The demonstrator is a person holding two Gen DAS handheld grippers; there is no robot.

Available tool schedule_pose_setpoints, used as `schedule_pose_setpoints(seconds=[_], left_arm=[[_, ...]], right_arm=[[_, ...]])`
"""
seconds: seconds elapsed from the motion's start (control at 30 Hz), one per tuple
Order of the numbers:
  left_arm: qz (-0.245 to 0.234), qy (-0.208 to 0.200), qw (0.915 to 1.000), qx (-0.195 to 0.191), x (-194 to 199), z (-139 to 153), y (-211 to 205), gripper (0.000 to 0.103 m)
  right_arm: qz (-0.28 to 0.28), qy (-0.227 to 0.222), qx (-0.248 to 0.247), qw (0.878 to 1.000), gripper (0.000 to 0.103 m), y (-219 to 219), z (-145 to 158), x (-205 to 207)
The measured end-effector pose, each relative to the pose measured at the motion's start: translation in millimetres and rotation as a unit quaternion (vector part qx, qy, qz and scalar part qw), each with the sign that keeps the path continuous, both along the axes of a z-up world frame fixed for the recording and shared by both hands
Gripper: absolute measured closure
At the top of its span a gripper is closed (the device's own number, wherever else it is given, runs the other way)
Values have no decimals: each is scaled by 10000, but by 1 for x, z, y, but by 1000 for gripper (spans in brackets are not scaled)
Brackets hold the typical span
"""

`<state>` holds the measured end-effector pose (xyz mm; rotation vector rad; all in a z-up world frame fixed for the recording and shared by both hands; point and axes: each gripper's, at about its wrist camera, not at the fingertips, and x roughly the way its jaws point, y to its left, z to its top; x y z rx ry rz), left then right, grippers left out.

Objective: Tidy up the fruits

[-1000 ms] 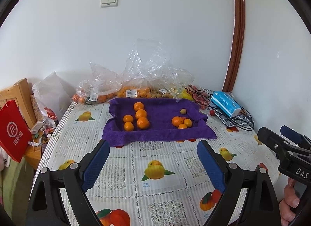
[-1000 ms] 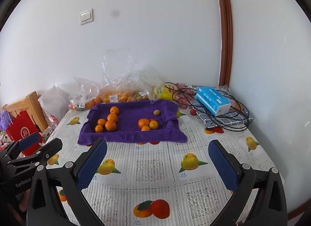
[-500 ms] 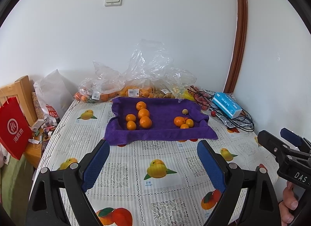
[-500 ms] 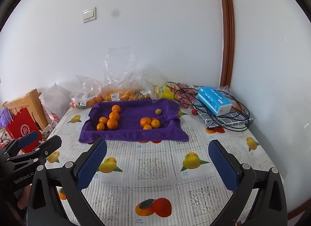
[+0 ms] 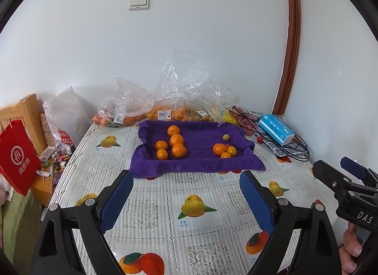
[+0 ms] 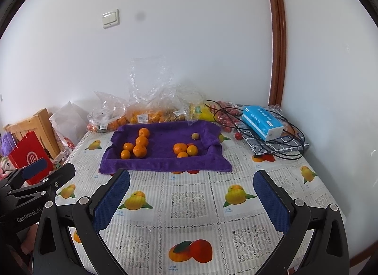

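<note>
Nothing on the table has shifted since the earlier frames; only your view has crept slightly, so the wall switch sits a little lower in the picture than before.

Your left gripper (image 5: 186,201) hovers over the near part of the tablecloth (image 5: 151,211), its jaws spread wide with nothing between the blue pads. Your right gripper (image 6: 191,201) hangs the same way, jaws wide apart and empty, over the printed fruit pattern.

Farther off, past both grippers, lies the purple towel (image 5: 200,163), its edges turned up like a shallow tray. On its left half you have five oranges (image 5: 176,139) clustered close, some touching. On its right half sits a smaller group of three oranges (image 5: 219,149) bunched together, and just beyond them, apart, a single small pale fruit (image 5: 226,137).

Behind the towel, against the far wall, are clear plastic bags (image 5: 165,107) with more orange fruit inside. To the far right you can see a blue tissue pack (image 5: 275,129) resting on a checked cloth with black cables (image 5: 295,149) looped around it. Off the table's left edge hangs a red paper bag (image 5: 17,156).
</note>
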<state>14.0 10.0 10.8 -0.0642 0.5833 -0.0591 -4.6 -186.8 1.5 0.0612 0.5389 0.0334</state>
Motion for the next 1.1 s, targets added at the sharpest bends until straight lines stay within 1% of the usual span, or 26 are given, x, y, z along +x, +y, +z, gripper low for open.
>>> schedule_pose_setpoints(seconds=[0.8,1.1], left_arm=[[-32,-28,10000,29,-2,3,-1,12],[-53,-9,10000,16,0,-1,0,12]], right_arm=[[-41,-14,54,10000,0,-7,-1,-5],[-28,-25,45,10000,0,-8,0,-7]])
